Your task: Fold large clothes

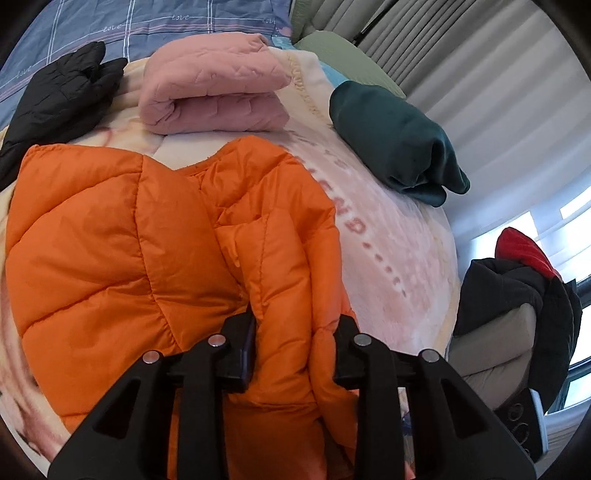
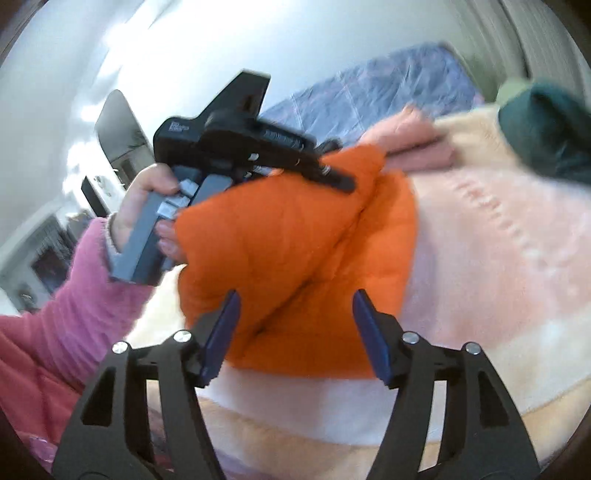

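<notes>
A home bedroom: a bed [image 1: 406, 258] under a fleece blanket, checked blue sheet [image 1: 74, 29] (printed "love"), pleated curtains [image 1: 480, 66].

Two close wrist views, sharing the orange jacket [image 1: 147, 236] [image 2: 295, 240].

An orange quilted puffer jacket [image 1: 110, 236] lies partly folded on a cream and pink blanket [image 1: 399, 266] spread over the bed, its puffy panels doubled over one another and a bunched fold of its near edge rising between the jaws of the left gripper [image 1: 295, 350]. Beyond it sit clothes already folded: a pink quilted garment [image 1: 214, 96] in a thick flat bundle, a dark teal garment [image 1: 395, 144] near the blanket's right edge, and a black quilted one [image 1: 62, 99] to the left.
</notes>
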Action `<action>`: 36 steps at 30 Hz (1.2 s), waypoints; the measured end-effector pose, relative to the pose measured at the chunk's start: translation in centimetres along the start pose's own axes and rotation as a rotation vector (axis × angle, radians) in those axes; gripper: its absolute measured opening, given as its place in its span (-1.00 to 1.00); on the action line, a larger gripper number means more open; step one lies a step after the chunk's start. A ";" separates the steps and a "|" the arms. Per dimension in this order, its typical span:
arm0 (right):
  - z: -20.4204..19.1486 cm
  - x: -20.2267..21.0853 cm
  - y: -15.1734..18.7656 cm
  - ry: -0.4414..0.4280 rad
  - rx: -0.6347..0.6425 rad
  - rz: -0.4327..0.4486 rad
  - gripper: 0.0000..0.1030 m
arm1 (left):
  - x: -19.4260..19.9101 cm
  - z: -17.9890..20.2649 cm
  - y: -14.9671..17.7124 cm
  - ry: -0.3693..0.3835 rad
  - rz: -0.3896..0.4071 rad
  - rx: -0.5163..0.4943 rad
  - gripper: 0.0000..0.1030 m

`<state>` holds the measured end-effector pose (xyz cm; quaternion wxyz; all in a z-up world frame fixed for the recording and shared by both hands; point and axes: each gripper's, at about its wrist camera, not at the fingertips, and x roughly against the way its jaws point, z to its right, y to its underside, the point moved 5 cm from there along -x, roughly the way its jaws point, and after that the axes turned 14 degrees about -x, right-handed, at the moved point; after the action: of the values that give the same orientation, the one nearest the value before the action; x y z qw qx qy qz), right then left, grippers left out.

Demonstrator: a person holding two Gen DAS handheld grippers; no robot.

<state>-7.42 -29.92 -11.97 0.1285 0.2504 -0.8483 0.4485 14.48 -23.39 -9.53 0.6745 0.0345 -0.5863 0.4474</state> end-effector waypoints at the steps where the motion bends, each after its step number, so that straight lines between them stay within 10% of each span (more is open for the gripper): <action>1: 0.6 -0.2 -0.5 0.065 0.004 0.031 0.25 | 0.3 -0.1 0.0 -0.003 0.006 -0.003 -0.44; 7: 7.0 -5.1 -3.6 0.169 -0.241 -0.040 -0.14 | 4.6 -1.2 1.2 -0.029 0.115 -0.011 -0.50; 20: 3.1 -22.5 -5.9 0.212 -0.046 -0.280 -0.67 | 14.9 -6.9 8.0 0.094 0.506 0.121 -0.50; 36: 7.7 -16.0 -5.7 0.137 -0.234 -0.208 -0.46 | 0.4 -2.2 0.8 0.047 0.214 0.023 -0.37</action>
<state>9.16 -34.02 -19.43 0.2599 0.2892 -0.8535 0.3470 15.60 -21.46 -10.22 0.6359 -0.0308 -0.5656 0.5242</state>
